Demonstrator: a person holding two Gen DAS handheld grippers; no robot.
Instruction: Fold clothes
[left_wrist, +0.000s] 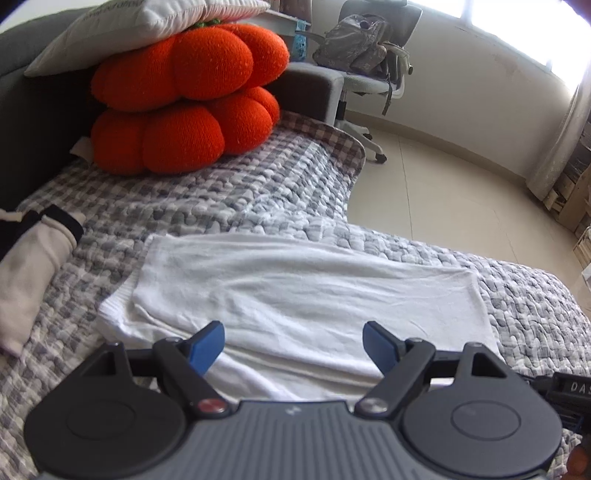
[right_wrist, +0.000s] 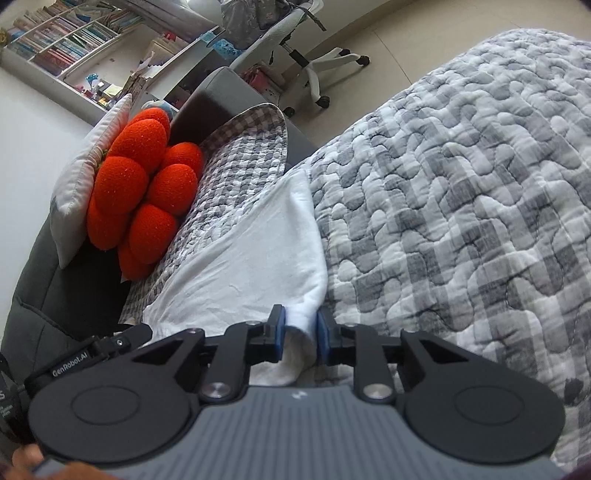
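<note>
White soft cotton garment (left_wrist: 295, 295), folded flat in several layers, spread on grey-and-white checked quilted bed cover (left_wrist: 258, 184). Long axis across the left tongs' line of sight, from left to right; in the right wrist view the same long axis straight ahead, away from the right tongs.

Left tongs (left_wrist: 293, 343): blue pads wide apart, nothing held, poised just above the near long edge, cloth directly ahead and beneath.

Right tongs (right_wrist: 300, 332): pads drawn close together, a bunched corner of the white garment (right_wrist: 258, 251) pinched between them. Grip at the near end of the cloth; remainder flat ahead and slightly left of the pads.

Judgement: right tongs in contact, left tongs merely near. Any fold likely across the short dimension or end over end along the axis ahead of the right tongs; which of the two not settled here. Whether a further fold needed, or the bundle already at final size, not determinable.

Orange knitted pumpkin-shaped cushions (left_wrist: 184, 99) well beyond, clear of the cloth.
</note>
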